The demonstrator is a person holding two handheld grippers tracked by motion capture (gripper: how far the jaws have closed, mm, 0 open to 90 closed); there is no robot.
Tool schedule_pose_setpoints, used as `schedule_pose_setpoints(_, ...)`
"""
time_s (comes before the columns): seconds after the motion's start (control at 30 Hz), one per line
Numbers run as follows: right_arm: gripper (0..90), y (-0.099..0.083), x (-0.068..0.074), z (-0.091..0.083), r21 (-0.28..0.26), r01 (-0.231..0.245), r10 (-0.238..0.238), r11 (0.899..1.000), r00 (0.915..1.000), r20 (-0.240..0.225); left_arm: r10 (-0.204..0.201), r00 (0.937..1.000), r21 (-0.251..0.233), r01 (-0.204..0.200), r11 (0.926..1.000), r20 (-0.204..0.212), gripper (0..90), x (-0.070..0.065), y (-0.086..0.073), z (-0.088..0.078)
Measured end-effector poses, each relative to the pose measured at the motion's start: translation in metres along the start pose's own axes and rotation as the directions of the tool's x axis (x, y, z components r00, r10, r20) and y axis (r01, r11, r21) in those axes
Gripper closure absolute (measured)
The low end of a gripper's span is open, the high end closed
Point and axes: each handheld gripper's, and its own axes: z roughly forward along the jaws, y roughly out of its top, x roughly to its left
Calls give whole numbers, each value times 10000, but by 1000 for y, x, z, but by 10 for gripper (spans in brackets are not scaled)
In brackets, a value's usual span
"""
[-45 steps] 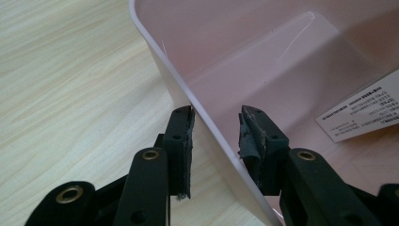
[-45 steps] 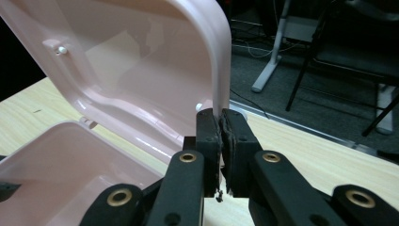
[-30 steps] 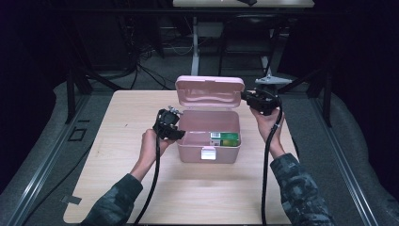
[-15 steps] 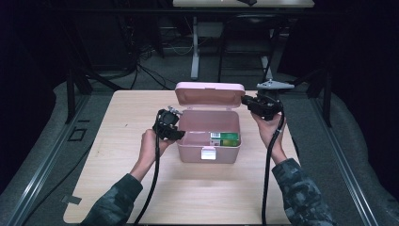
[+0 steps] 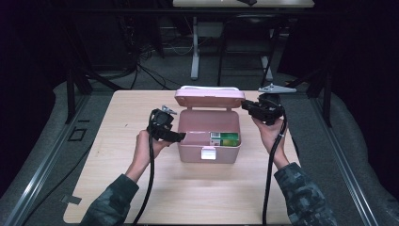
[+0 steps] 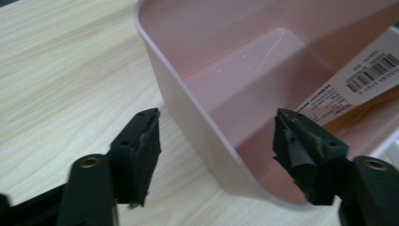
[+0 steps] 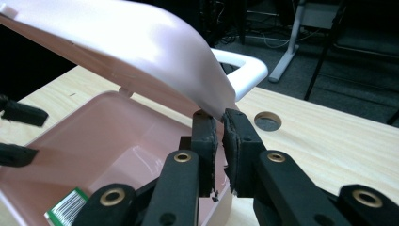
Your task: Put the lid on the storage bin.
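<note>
A pink plastic box [image 5: 207,153] stands mid-table, its lid [image 5: 210,99] raised at the back. A green carton [image 5: 225,138] with a barcode label lies inside at the right. My left gripper [image 5: 181,136] is at the box's left wall. Its jaws have just been opening and now stand open astride that wall [image 6: 188,108], one outside, one inside, pads clear of it; the left gripper [image 6: 216,141] is near the carton [image 6: 357,80]. My right gripper [image 7: 219,123] is shut on the lid's [image 7: 141,52] right edge, beside the white handle [image 7: 244,70]; the right gripper [image 5: 244,107] is at the lid's right corner.
The wooden table [image 5: 141,108] has bare surface left, right and in front of the box. A round cable hole [image 7: 267,121] lies in the tabletop behind the lid. Dark floor, cables and table legs lie beyond the far edge.
The lid's top edge sits a little lower than a second ago, and the right gripper has sunk slightly with it. The left hand has stayed at the box's left wall.
</note>
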Motion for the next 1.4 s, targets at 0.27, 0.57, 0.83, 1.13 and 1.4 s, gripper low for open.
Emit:
schedule_pose_setpoints(0.27, 816, -7, 2, -5, 166, -105, 108, 9998, 9997, -219, -148, 9997, -387, 141, 9992, -182, 195, 11, -16, -24)
schedule_pose_setpoints(0.57, 806, -14, 5, -10, 359, -60, 73, 9993, 9993, -359, -177, 9992, -158, 172, 9997, -363, 160, 23, -46, -32)
schedule_pose_setpoints(0.83, 790, -18, 7, -13, 438, -42, 63, 9990, 9988, -484, -194, 9991, 182, 201, 9996, -369, 159, 27, -72, -30)
schedule_pose_setpoints(1.13, 765, -24, 11, -18, 622, -57, 96, 9980, 9980, -624, -224, 9988, 272, 236, 9994, -428, 156, 30, -85, -27)
schedule_pose_setpoints(1.4, 712, -29, 15, -22, 817, -24, 93, 9967, 9965, -832, -238, 9990, 304, 249, 9992, -374, 155, 28, -89, -22)
